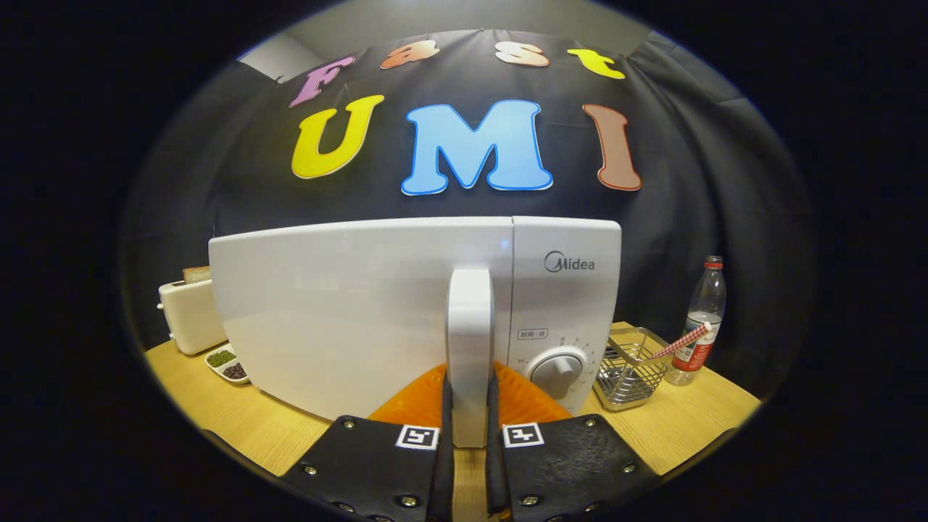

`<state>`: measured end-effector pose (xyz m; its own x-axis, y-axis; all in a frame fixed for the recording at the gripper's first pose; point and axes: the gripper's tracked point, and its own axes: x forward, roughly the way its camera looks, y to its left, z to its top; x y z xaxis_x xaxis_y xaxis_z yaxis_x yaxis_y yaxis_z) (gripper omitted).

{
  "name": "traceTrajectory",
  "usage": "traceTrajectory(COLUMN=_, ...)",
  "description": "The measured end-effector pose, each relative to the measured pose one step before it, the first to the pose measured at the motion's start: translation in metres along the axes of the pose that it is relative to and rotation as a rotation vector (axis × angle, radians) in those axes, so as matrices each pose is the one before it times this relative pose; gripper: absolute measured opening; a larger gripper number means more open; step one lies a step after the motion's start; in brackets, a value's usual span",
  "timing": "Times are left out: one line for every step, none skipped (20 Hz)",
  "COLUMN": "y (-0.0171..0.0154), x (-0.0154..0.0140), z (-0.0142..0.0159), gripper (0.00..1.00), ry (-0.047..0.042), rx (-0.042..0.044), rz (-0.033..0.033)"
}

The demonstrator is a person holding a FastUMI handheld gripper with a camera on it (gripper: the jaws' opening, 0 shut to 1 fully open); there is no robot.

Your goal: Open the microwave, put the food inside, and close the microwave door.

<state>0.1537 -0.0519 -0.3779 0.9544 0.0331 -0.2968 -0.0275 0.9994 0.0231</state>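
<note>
I hold my hand-held gripper (469, 435) straight in front of me, and its two black fingers (377, 457) are closed on the tall white door handle (470, 341) of the microwave (362, 312), one finger pressing each side of it. I grip the handle low down, near its bottom end, because that gives me a firm hold for swinging the door on its hinge.

The microwave stands on the wooden bench (239, 417) directly ahead, at twelve o'clock from the fingers. Its door looks angled toward me and may be slightly ajar, though I cannot tell for sure. Something orange (413, 402) shows just behind my fingers, below the door; I cannot say what it is, or whether it is the food.

The round timer dial (557, 370) sits at one o'clock, just beside the handle. At two o'clock, a wire basket (631, 370) holds a red-and-white striped stick, and a clear bottle (702, 319) with a red cap stands beyond it. At ten o'clock, a white toaster (190, 315) holds a slice of bread, and a small divided dish (228, 364) of dark and green bits sits in front of it.
</note>
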Motion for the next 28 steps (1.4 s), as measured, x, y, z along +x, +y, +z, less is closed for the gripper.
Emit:
traceTrajectory(y=-0.00047, x=-0.00095, z=-0.00191, gripper=0.18, ry=0.02019, rx=0.01958, rz=0.00686)
traceTrajectory(y=0.0008, x=-0.00101, z=-0.00048, gripper=0.18, ry=0.00566, rx=0.02025, rz=0.00774)
traceTrajectory(y=0.00088, x=-0.00199, z=0.00082, gripper=0.18, ry=-0.00217, rx=-0.00663, rz=0.00852)
traceTrajectory(y=-0.00022, x=-0.0009, z=0.00232, gripper=0.18, ry=-0.01709, rx=-0.01752, rz=0.00811)
traceTrajectory(y=0.00051, x=-0.00274, z=-0.00067, gripper=0.18, ry=-0.00664, rx=-0.00459, rz=0.01098)
traceTrajectory(y=0.00061, x=-0.00196, z=-0.00035, gripper=0.18, ry=0.00027, rx=0.00786, rz=0.01369)
traceTrajectory(y=-0.0002, x=0.00148, z=0.00036, gripper=0.15, ry=0.00455, rx=0.01105, rz=0.00565)
traceTrajectory(y=-0.00096, x=-0.00047, z=-0.00064, gripper=0.15, ry=0.01426, rx=-0.00723, rz=-0.0034)
traceTrajectory(y=0.00012, x=0.00047, z=-0.00005, gripper=0.15, ry=0.01107, rx=-0.00043, rz=-0.00523)
traceTrajectory(y=-0.00073, x=0.00035, z=0.00062, gripper=0.15, ry=0.00352, rx=-0.00227, rz=0.00002)
traceTrajectory(y=0.00143, x=-0.00051, z=0.00019, gripper=0.15, ry=-0.00144, rx=-0.01178, rz=-0.00045)
traceTrajectory(y=-0.00169, x=-0.00043, z=-0.00071, gripper=0.15, ry=0.01091, rx=-0.00435, rz=-0.00932)
traceTrajectory(y=0.00046, x=0.00073, z=-0.00021, gripper=0.15, ry=0.00254, rx=0.00264, rz=-0.01191)
traceTrajectory(y=0.00022, x=-0.0009, z=-0.00077, gripper=0.15, ry=0.00612, rx=0.00001, rz=-0.00768)
traceTrajectory(y=0.00018, x=-0.00031, z=0.00046, gripper=0.15, ry=-0.0014, rx=-0.01351, rz=-0.00539)
traceTrajectory(y=-0.0007, x=-0.00168, z=0.00097, gripper=0.15, ry=-0.00833, rx=0.00192, rz=-0.00665)
traceTrajectory(y=0.00025, x=-0.00023, z=-0.00238, gripper=0.15, ry=0.01129, rx=-0.00092, rz=-0.00599)
traceTrajectory(y=0.00027, x=-0.001, z=0.00208, gripper=0.15, ry=-0.00677, rx=0.01409, rz=-0.00631)
traceTrajectory(y=-0.00024, x=-0.00122, z=-0.00146, gripper=0.15, ry=0.00775, rx=-0.00303, rz=-0.00318)
traceTrajectory(y=0.00025, x=-0.00169, z=0.00163, gripper=0.15, ry=-0.00118, rx=-0.00373, rz=-0.00056)
traceTrajectory(y=0.00097, x=-0.00161, z=-0.00019, gripper=0.15, ry=-0.00615, rx=-0.00438, rz=-0.00037)
traceTrajectory(y=-0.00062, x=0.00113, z=-0.00078, gripper=0.15, ry=-0.00208, rx=-0.00185, rz=0.00409)
traceTrajectory(y=0.00012, x=-0.00021, z=0.00204, gripper=0.15, ry=-0.01255, rx=-0.00082, rz=0.00639)
traceTrajectory(y=0.00047, x=0.00108, z=-0.00093, gripper=0.15, ry=0.00126, rx=0.01723, rz=0.00424)
traceTrajectory(y=-0.00033, x=-0.00047, z=-0.00024, gripper=0.15, ry=-0.00093, rx=0.00353, rz=-0.0032)
traceTrajectory(y=-0.00002, x=0.00055, z=-0.00038, gripper=0.15, ry=0.00709, rx=0.00399, rz=-0.01195)
traceTrajectory(y=-0.00238, x=-0.00018, z=-0.00053, gripper=0.15, ry=0.01009, rx=-0.01532, rz=-0.01959)
traceTrajectory(y=0.00097, x=0.0015, z=0.00112, gripper=0.15, ry=0.00194, rx=0.0094, rz=-0.01751)
